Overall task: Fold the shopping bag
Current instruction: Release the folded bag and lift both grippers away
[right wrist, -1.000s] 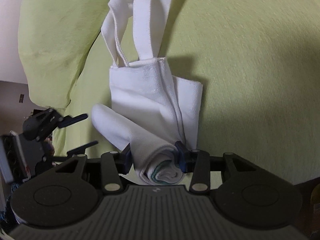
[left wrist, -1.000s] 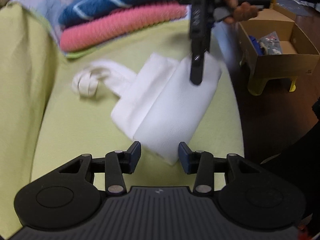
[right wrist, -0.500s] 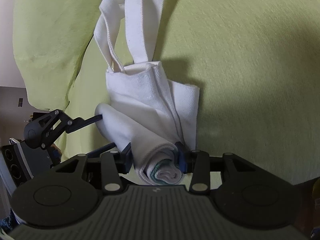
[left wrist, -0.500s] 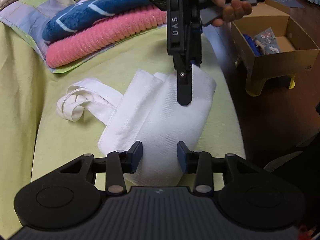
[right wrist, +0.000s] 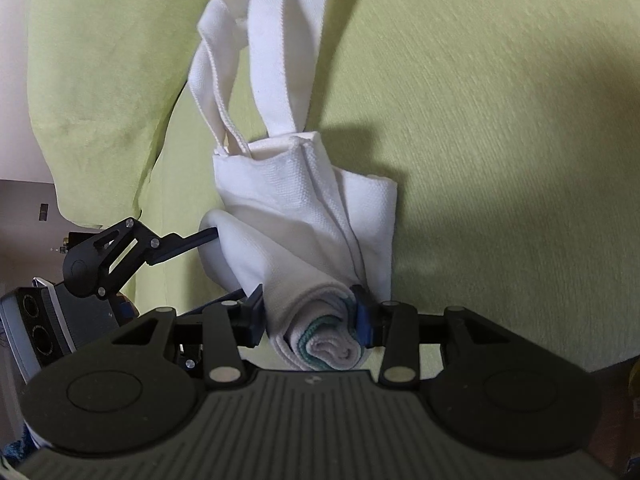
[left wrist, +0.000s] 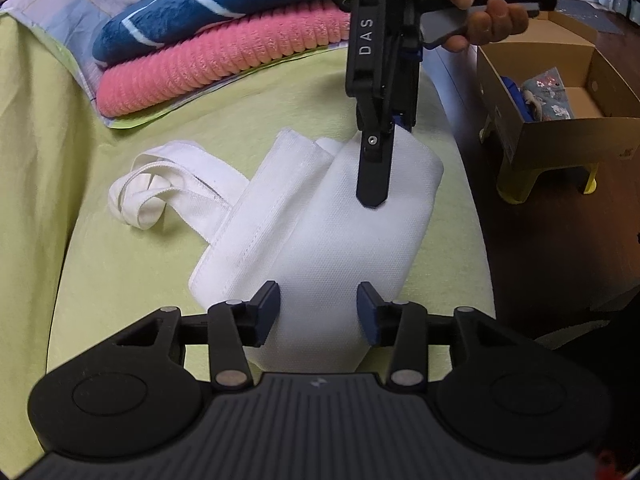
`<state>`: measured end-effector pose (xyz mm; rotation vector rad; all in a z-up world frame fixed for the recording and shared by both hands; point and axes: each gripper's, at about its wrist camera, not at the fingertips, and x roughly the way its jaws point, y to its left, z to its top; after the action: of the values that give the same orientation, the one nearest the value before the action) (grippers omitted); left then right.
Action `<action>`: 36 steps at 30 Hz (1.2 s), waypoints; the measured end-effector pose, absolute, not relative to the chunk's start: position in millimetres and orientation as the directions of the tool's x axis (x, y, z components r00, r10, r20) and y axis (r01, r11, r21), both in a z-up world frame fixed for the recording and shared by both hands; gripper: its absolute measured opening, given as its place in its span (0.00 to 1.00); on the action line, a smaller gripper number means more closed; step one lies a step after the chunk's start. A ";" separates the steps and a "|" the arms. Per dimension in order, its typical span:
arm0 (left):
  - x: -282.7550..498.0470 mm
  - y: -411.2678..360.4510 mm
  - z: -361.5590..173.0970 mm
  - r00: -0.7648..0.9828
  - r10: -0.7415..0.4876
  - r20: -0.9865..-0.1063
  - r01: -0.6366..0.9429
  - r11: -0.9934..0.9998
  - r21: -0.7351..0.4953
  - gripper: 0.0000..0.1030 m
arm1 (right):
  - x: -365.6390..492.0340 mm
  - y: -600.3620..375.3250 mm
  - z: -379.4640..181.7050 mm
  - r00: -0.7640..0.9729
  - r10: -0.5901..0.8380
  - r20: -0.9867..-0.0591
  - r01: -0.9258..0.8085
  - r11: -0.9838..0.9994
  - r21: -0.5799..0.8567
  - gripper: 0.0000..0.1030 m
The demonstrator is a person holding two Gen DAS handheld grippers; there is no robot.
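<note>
The white shopping bag (left wrist: pixel 320 232) lies half rolled on the green cushion (left wrist: pixel 120 280), its handles (left wrist: pixel 160 184) trailing to the left. My left gripper (left wrist: pixel 318 310) is open, and the roll's near end sits between its fingers without being squeezed. My right gripper (left wrist: pixel 378 176) comes down from above onto the roll's far end, held by a hand (left wrist: pixel 480 12). In the right wrist view the right gripper (right wrist: pixel 310 314) is shut on the bag (right wrist: pixel 304 216) at its coiled end. There the left gripper (right wrist: pixel 224 264) straddles the other end, and the handles (right wrist: pixel 272 60) run away upward.
Folded pink (left wrist: pixel 224 68) and blue (left wrist: pixel 200 20) blankets are stacked at the back of the cushion. A cardboard box (left wrist: pixel 560 136) with small items rests on a yellow stool (left wrist: pixel 516 192) on the dark floor at the right. The cushion's edge drops off just right of the bag.
My left gripper has moved forward, so the bag's near end now sits between its fingers. The right gripper has kept its hold on the roll. The handles have shifted slightly.
</note>
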<state>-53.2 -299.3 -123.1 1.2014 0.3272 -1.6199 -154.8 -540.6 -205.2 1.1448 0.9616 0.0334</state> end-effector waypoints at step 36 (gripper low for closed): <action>-43.2 -302.8 -128.1 0.036 -0.601 -0.799 0.900 -0.328 0.288 0.49 | -163.0 -402.8 -159.3 0.614 -0.392 -0.685 0.540 0.841 0.003 0.11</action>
<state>-43.2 -302.8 -128.1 1.0792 0.3859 -1.5927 -163.0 -402.8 -159.3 0.2182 0.7334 -0.5420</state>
